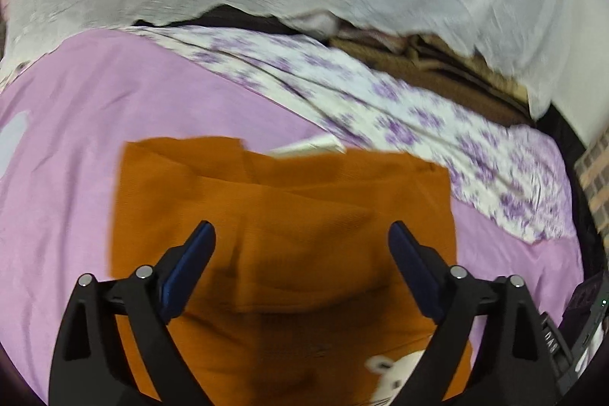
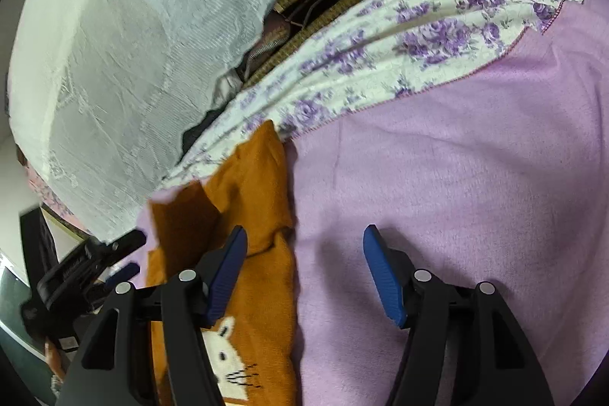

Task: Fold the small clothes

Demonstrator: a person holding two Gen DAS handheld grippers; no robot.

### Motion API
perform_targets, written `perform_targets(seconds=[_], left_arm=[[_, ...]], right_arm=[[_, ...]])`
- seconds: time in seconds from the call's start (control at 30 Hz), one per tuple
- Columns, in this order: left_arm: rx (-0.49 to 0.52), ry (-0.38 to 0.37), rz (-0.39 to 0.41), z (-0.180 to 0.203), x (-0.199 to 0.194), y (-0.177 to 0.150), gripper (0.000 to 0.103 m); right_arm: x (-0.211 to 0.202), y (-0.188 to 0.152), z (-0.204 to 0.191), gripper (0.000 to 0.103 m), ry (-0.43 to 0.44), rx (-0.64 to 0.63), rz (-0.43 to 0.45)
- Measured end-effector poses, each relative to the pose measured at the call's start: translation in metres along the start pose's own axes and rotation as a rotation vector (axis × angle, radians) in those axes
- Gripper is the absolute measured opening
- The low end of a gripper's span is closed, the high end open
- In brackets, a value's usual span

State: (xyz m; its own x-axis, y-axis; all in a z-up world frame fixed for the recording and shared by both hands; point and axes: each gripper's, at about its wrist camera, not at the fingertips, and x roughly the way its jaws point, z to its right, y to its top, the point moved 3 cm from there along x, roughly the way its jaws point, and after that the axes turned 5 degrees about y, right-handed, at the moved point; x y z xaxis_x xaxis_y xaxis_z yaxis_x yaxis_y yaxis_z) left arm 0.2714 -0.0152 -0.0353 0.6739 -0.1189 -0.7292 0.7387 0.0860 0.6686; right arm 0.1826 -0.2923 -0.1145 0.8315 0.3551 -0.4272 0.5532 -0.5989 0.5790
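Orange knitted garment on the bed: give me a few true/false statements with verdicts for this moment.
1. The orange knitted garment lies on a lilac blanket. True.
2. The left gripper is clamped on the garment. False: its jaws stand wide apart above the cloth and nothing is pinched between them.
3. The garment bears a white animal face with whiskers. True.
4. The right gripper holds a fold of the garment. False: its jaws are open, with only blanket between the blue pads; the garment lies under its left finger.
5. A white cloth with purple flowers lies beyond the garment. True.
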Motion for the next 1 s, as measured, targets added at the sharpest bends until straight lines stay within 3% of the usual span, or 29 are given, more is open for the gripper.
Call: perform_targets(seconds=[0.2, 0.3, 0.4, 0.5, 0.6, 0.7, 0.77, 0.83, 0.9, 1.0], left_arm=[[-0.098, 0.061, 0.003, -0.070, -0.003, -0.003, 0.092], [-0.159, 0.097, -0.028, -0.102, 0.008, -0.004, 0.092], [-0.185, 0.127, -0.062, -0.123, 0.021, -0.008, 0.092], [-0.141, 0.224, -0.105, -0.136, 0.040, -0.018, 0.092], [-0.127, 0.261, -0.146, -0.148, 0.060, -0.032, 0.099], [-0.143, 0.252, -0.111, -0.152, 0.051, -0.034, 0.099], [-0.148, 0.260, -0.090, -0.153, 0.046, -0.034, 0.099], [-0.167, 0.245, -0.078, -0.158, 0.038, -0.032, 0.098], [-0.194, 0.212, -0.037, -0.160, 0.026, -0.025, 0.097], [-0.169, 0.161, 0.025, -0.148, 0.011, -0.005, 0.097]], right_arm=[[0.010, -0.004, -0.036, 0.063, 0.104, -0.055, -0.071], [0.036, -0.004, -0.063, 0.062, 0.079, -0.137, -0.148], [0.065, -0.001, -0.070, 0.050, -0.022, -0.159, -0.190], [0.100, -0.006, -0.066, 0.027, -0.082, -0.142, -0.299], [0.106, -0.006, -0.077, 0.006, -0.127, -0.240, -0.270], [0.099, 0.007, -0.086, 0.002, -0.122, -0.278, -0.214], [0.105, 0.014, -0.077, 0.000, -0.253, -0.351, -0.188], [0.112, 0.012, -0.057, 0.000, -0.297, -0.347, -0.213], [0.098, 0.017, -0.053, 0.000, -0.251, -0.282, -0.169], [0.081, 0.024, -0.083, 0.002, -0.179, -0.347, -0.097]])
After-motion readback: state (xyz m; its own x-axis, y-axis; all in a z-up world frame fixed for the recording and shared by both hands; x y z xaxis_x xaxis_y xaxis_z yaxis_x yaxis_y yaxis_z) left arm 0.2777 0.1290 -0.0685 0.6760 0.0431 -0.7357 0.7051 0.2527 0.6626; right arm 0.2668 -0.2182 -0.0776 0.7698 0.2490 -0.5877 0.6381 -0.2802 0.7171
